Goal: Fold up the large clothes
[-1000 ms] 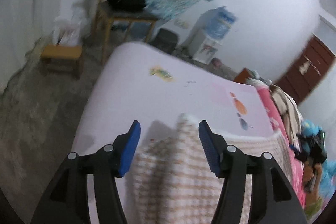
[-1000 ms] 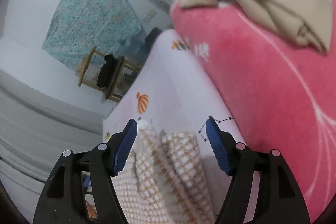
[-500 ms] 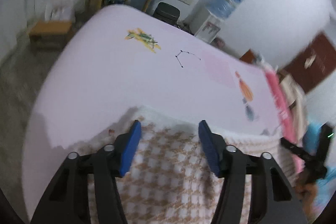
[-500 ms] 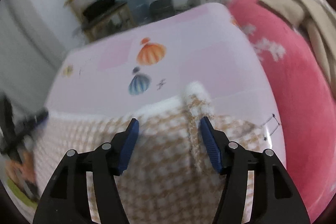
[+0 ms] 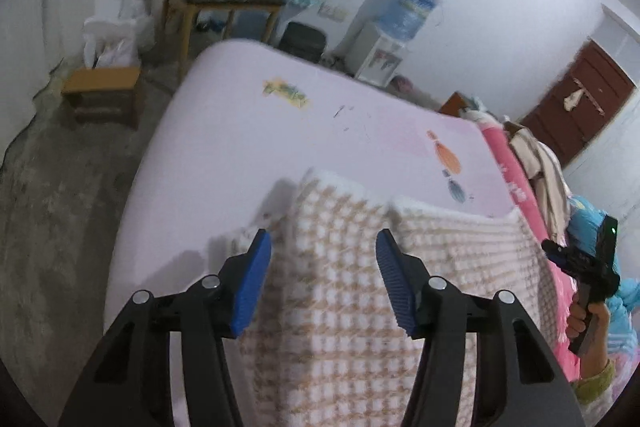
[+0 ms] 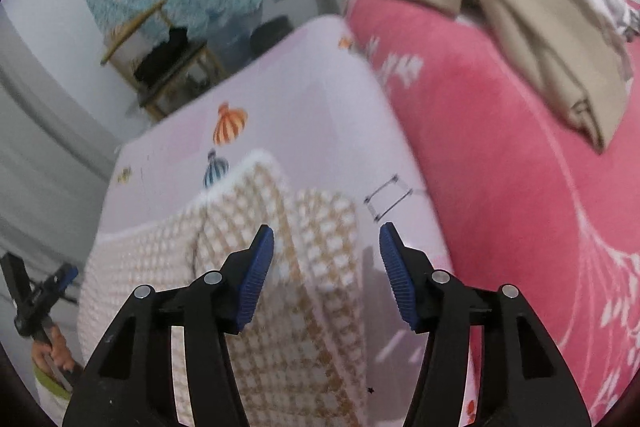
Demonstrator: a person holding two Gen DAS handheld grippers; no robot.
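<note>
The checked garment (image 5: pixel 352 291) is a thick, nubbly knit in tan and white with a fluffy white edge. It lies on the bed sheet (image 5: pixel 224 147), a smooth matt cotton-like cloth with printed balloons. Both sets of tongs are matt black plastic (bright metal pivot screws) with ribbed blue rubbery pads (image 6: pixel 256 275). The pink blanket (image 6: pixel 500 167) looks plush and fleecy. The stool (image 5: pixel 100 83) is bare wood.
</note>
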